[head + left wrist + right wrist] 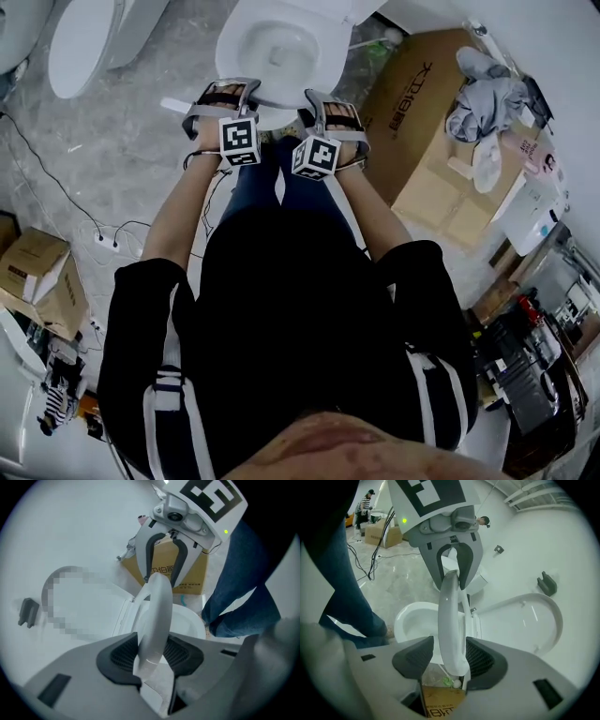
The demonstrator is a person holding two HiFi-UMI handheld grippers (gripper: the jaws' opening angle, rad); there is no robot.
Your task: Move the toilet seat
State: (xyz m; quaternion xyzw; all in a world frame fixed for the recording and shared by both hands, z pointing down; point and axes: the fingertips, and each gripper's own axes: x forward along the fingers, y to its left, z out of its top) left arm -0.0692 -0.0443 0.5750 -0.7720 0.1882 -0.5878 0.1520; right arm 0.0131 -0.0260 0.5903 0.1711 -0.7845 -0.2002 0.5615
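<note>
1. Far left: another white fixture [82, 45] sat on the grey floor, well apart from the work and not part of the job.
2. L gripper [228, 91]: its jaws were about half closed. Both pads pressed on the toilet seat [157, 616], gripping the ring near its front.
3. Middle: the seat was tilted up off the rim of the toilet bowl [225, 52] and showed edge-on in both gripper views. Its front end was near the person, its hinge end far. Behind it the lid [534, 616] stood open against the wall.
4. R gripper [333, 105]: its jaws stood fairly wide w/ the seat btwn them. One pad looked to touch the ring and a sliver of gap showed at the other, so it was cradling rather than clamping, as far as I could judge.
5. Right: a cardboard box [422, 159] stood just beside the bowl, w/ a grey cloth [483, 103] heaped on its far end. Neither was in the seat's path.
6. Step in hand, prob.: raising the seat on its hinge, only partway up.
7. Next move, my judgement: the R jaws would need to firm up on the ring. Both hands should then swing it up and away toward the lid in one even arc so the ring didn't twist on its hinge. Release should come only once the seat leaned past upright — otherwise it could drop back on the bowl.
</note>
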